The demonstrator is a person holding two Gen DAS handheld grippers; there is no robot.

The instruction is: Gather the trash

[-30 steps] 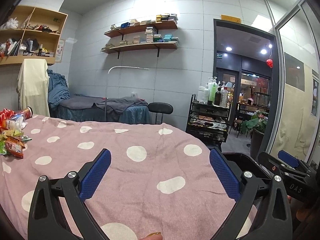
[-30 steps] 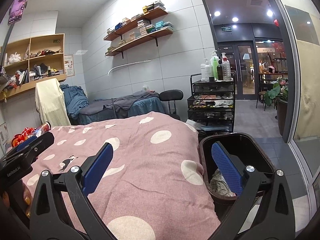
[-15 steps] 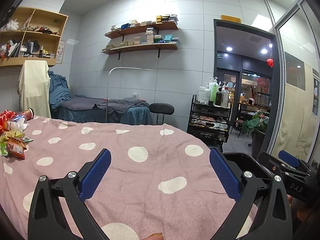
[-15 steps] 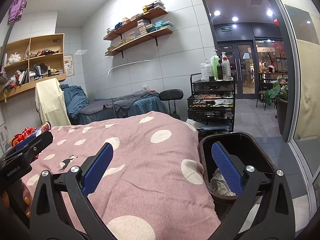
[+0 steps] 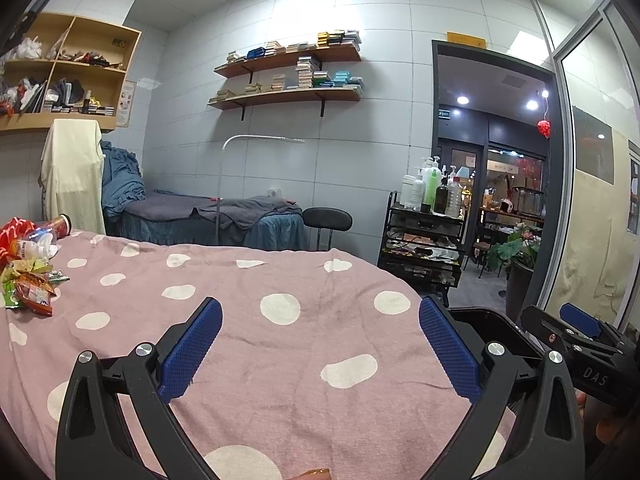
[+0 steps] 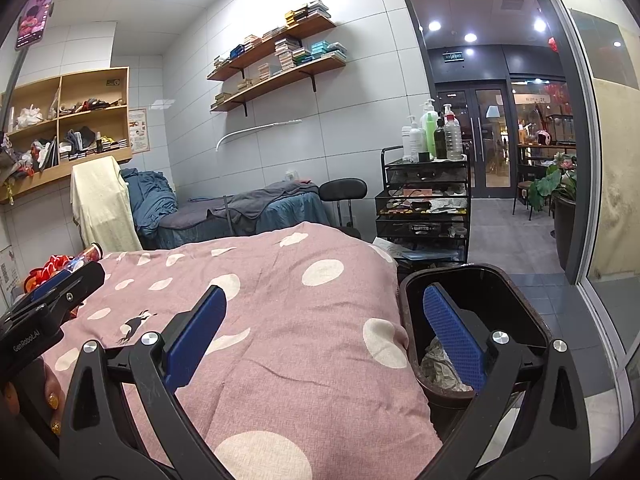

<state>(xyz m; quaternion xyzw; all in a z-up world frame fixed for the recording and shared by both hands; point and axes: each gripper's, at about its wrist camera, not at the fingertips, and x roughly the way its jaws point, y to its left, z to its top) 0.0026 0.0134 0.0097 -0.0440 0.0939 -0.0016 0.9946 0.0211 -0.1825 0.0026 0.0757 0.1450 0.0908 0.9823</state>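
Wrappers (image 5: pixel 28 280) lie far left on quilt (image 5: pixel 280 344); both tools gape, bin (image 6: pixel 516 300) beside.

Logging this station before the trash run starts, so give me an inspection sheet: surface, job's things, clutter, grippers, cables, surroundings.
Surface: bed under a pink polka-dot cover, mostly bare.
Job's things: wrappers and a crushed bottle piled at the far left edge; black bin beside the bed on the right, crumpled trash already inside.
Clutter: nothing seen besides the trash pile.
Grippers: left gripper open, holding nothing, over the cover; right gripper open, holding nothing, one finger over the bin.
Cables: nothing seen.
Surroundings: second bed, stool, cart with bottles, wall shelves, open doorway.
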